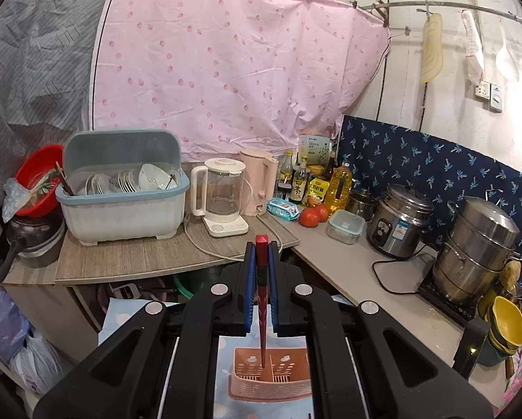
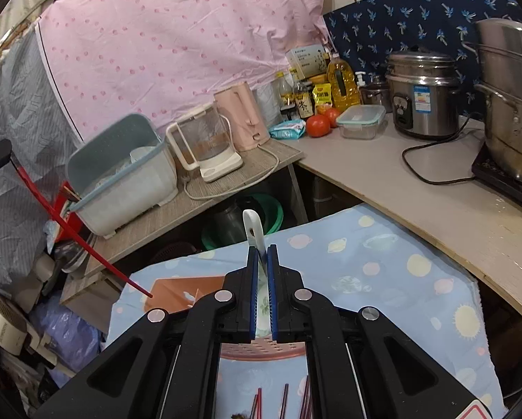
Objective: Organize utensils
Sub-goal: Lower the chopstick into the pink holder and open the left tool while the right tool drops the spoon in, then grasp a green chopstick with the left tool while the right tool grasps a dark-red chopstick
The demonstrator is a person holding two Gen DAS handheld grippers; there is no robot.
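My left gripper (image 1: 261,255) is shut on a red chopstick (image 1: 262,300) that hangs point down, its tip in a pink perforated utensil basket (image 1: 271,380) on the blue planet-print cloth (image 1: 226,370). The same chopstick (image 2: 76,234) shows slanting down to the basket's (image 2: 180,289) corner in the right wrist view. My right gripper (image 2: 262,255) is shut on a white spoon handle (image 2: 253,230) above the cloth (image 2: 383,279). A pink round strainer (image 2: 261,349) sits under the jaws. Several red chopsticks (image 2: 282,401) lie on the cloth at the bottom edge.
A blue dish rack (image 1: 121,192) with bowls, a glass kettle (image 1: 222,199) and a pink kettle (image 1: 257,181) stand on the wooden shelf. The counter (image 1: 383,279) carries bottles, tomatoes (image 1: 313,214), a rice cooker (image 1: 400,220), a steel steamer pot (image 1: 477,248) and yellow bowls (image 1: 507,324).
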